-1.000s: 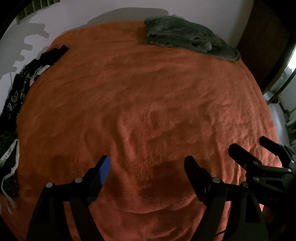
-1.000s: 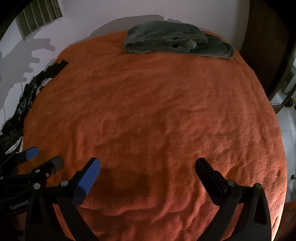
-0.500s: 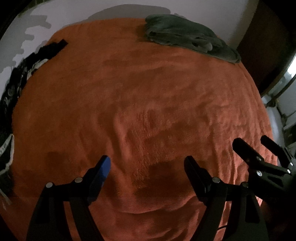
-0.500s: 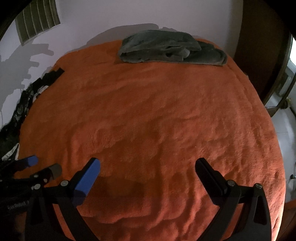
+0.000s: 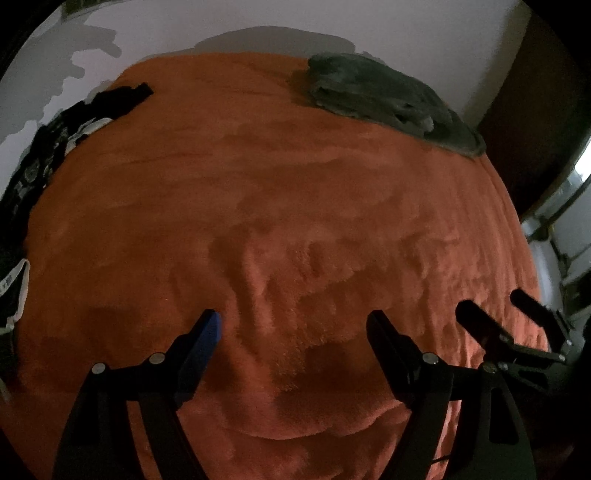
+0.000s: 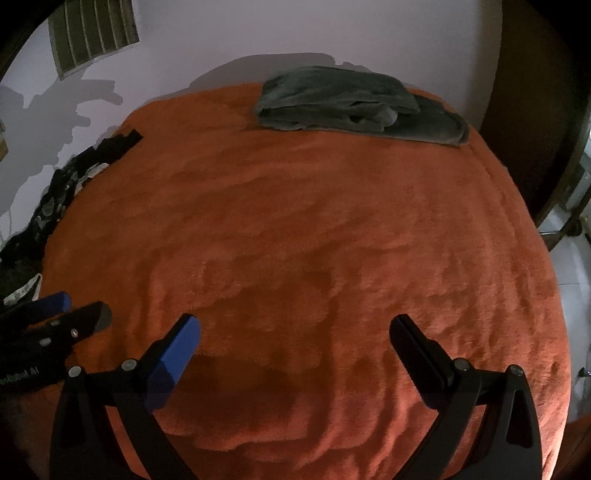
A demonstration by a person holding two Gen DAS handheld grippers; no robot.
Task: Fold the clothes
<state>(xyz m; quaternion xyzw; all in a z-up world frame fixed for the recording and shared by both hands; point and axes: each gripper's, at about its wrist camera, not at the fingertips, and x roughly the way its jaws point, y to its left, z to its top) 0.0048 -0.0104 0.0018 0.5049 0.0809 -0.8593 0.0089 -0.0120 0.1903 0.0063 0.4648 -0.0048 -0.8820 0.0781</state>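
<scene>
A folded grey-green garment lies at the far edge of the bed. Dark patterned clothes are heaped along the bed's left edge. My left gripper hangs open over the near middle of the orange blanket, holding nothing. My right gripper is open as well, empty, above the near part of the blanket. Each gripper shows in the other's view: the right gripper at the right edge, the left gripper at the left edge.
A white wall with a vent grille runs behind the bed. A dark wooden door or wardrobe stands at the right, beside a pale tiled floor. The blanket's middle is rumpled.
Both cameras have pulled back and tilted up a little, so more wall shows and the grey-green garment sits lower in view. Both grippers stay open and empty.
</scene>
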